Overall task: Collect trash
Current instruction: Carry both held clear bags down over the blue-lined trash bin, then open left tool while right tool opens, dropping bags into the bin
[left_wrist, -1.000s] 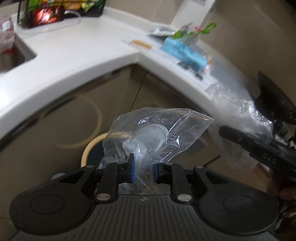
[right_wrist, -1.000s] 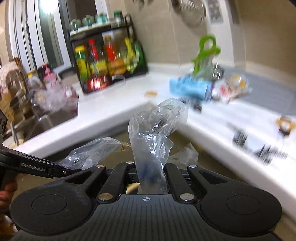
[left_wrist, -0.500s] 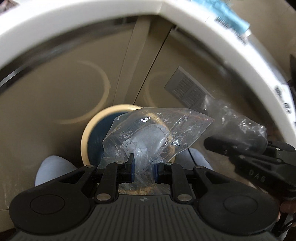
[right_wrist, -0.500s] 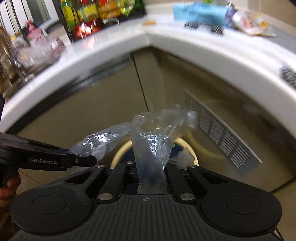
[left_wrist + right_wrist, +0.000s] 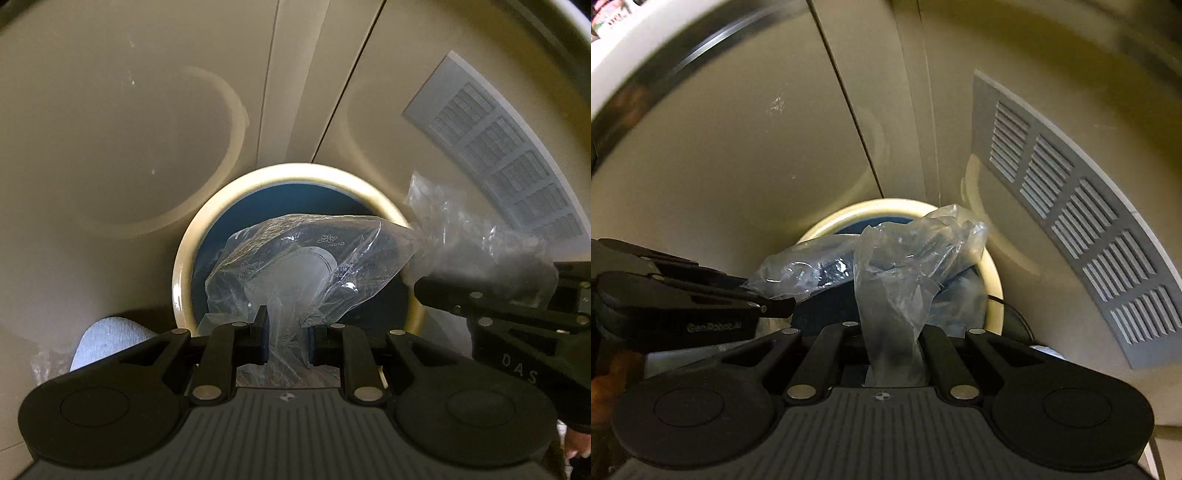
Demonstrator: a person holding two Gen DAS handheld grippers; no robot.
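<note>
Beige cabinet doors (image 5: 110, 147) meeting at corner; grey louvred vent (image 5: 1071, 221) on right door; white countertop edge (image 5: 613, 55).

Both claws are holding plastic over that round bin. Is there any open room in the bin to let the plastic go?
The left claw grips a clear bag, the right claw a crumpled wrap. The bin shows open dark-blue space along its far rim and left side. Its near and right parts are crowded, hidden by both claws and their plastic. Outside the rim there are only cabinet doors.
</note>
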